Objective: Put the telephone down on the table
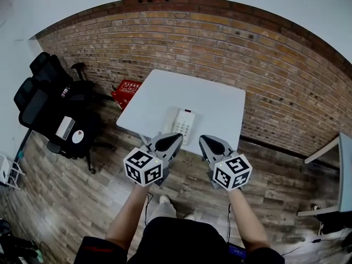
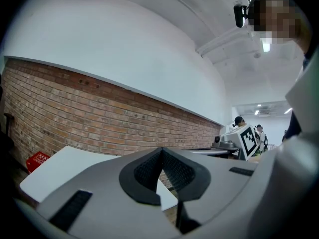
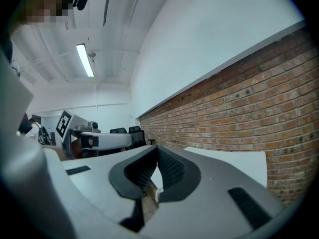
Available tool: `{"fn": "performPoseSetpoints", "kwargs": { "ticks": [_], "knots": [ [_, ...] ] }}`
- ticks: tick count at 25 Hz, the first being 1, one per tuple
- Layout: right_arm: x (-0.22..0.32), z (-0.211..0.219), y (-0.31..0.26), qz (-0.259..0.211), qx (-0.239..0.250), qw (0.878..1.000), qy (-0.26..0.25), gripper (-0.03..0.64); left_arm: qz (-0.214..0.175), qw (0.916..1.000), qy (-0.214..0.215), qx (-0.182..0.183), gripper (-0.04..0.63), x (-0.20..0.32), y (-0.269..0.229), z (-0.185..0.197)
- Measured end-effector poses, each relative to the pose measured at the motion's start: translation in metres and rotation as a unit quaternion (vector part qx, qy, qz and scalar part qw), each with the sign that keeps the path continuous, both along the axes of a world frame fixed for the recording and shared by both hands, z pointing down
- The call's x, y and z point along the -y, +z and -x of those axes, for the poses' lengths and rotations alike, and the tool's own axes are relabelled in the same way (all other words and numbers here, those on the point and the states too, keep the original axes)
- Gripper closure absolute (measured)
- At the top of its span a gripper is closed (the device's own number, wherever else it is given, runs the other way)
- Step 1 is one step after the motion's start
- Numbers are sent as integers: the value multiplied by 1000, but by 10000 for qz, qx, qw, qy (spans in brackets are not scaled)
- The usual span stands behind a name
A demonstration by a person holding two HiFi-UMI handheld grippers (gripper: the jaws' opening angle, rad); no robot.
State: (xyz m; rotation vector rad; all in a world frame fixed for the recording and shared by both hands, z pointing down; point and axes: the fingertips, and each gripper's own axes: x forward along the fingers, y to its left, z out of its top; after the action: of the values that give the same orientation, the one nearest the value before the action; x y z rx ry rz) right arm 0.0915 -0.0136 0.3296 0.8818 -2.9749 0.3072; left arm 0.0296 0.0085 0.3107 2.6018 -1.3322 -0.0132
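The telephone (image 1: pixel 183 125) lies flat on the white bench (image 1: pixel 220 100) near its front edge, and the left hand-held gripper (image 1: pixel 174 139) and right hand-held gripper (image 1: pixel 205 141) hover closed and empty just short of it, so the set-down looks complete and the next move only needs to stay clear of it.

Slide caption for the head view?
Telephone on the white table; left gripper and right gripper shut, empty, at its near edge.

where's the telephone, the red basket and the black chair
telephone (image 1: pixel 185 130), head view, on its keypad
red basket (image 1: pixel 127 89), head view, on its side wall
black chair (image 1: pixel 39 99), head view, on its backrest
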Motion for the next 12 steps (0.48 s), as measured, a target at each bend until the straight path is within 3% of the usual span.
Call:
{"fn": "performPoseSetpoints", "kwargs": {
  "ticks": [12],
  "knots": [
    [-8, 11, -13, 75, 162, 9998, 3, 604, -122, 9999, -61, 37, 586, -5, -11, 15]
  ]
}}
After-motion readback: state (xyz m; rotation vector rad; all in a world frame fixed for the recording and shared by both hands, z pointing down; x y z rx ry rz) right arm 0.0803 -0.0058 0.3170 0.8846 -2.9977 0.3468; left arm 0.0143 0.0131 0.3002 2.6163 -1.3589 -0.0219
